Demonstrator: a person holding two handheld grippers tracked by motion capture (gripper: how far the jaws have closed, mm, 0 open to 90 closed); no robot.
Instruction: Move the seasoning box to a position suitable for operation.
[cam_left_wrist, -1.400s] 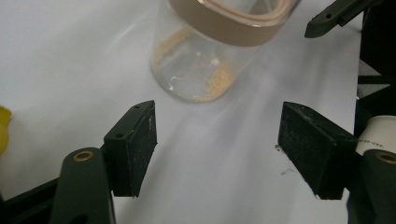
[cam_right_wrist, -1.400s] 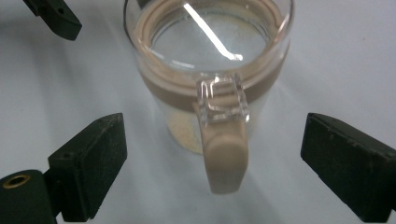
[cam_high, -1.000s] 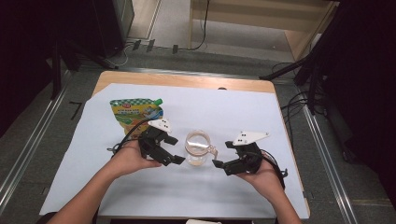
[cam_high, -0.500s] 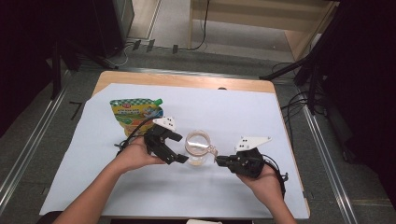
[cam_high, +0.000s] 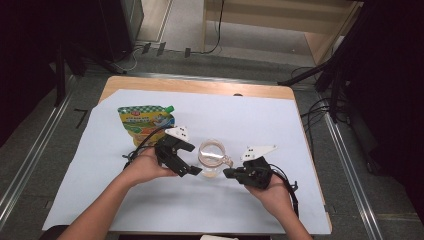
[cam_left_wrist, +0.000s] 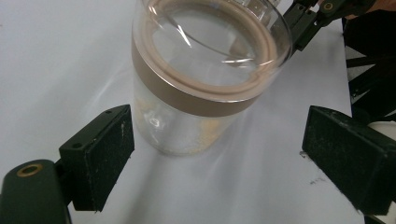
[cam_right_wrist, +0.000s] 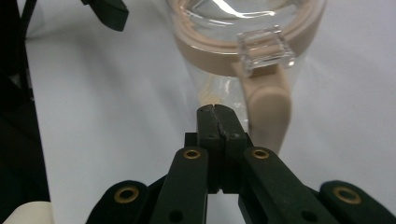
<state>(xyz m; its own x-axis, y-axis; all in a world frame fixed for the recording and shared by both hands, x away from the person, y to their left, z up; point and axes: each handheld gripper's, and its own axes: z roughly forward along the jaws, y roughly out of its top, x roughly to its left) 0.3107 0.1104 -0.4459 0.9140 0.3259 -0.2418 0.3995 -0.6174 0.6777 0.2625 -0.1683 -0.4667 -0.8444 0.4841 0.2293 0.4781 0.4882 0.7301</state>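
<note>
Item: clear glass jar with a tan band under its rim and a tan latch on one side, standing upright near the middle of the pale blue sheet that covers the table. Left gripper: jaws spread wide on either side of the jar (pads clear of the glass, nothing gripped), having just opened further. Right gripper: jaws pressed together with nothing between them, tips just beside the jar's latch, having just closed. Also present: a green and yellow spouted pouch, lying flat behind the left hand.
</note>
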